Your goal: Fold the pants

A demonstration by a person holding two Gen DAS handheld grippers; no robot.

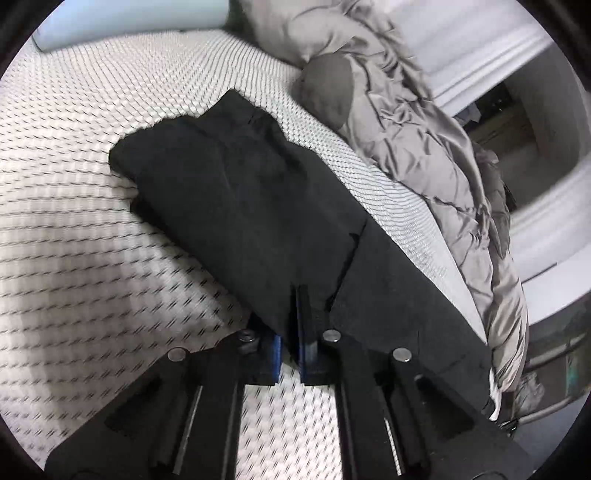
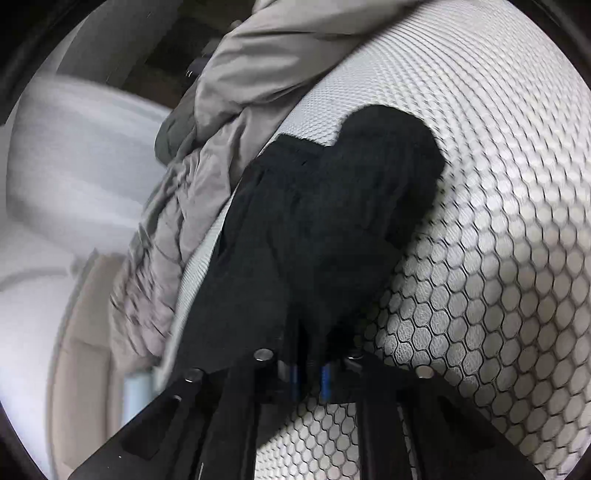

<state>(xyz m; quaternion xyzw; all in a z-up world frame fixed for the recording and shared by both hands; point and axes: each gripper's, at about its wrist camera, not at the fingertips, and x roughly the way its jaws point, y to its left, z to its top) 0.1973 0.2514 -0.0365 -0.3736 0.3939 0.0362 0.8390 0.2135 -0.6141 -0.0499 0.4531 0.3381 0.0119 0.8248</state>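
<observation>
The black pants (image 1: pixel 243 177) lie folded lengthwise on the white honeycomb-patterned mattress (image 1: pixel 74 147). My left gripper (image 1: pixel 295 314) is shut on the near end of the pants, the fabric pinched between its blue pads. In the right wrist view the pants (image 2: pixel 314 221) run away from me, their far end bunched. My right gripper (image 2: pixel 310 354) is shut on the near edge of the pants, cloth draped over its fingers. Both held ends are lifted off the mattress (image 2: pixel 480 258).
A crumpled grey duvet (image 1: pixel 424 147) lies along the mattress edge beside the pants; it also shows in the right wrist view (image 2: pixel 207 147). A pale blue pillow (image 1: pixel 129 22) is at the far end. White furniture (image 1: pixel 535 221) stands beyond the bed.
</observation>
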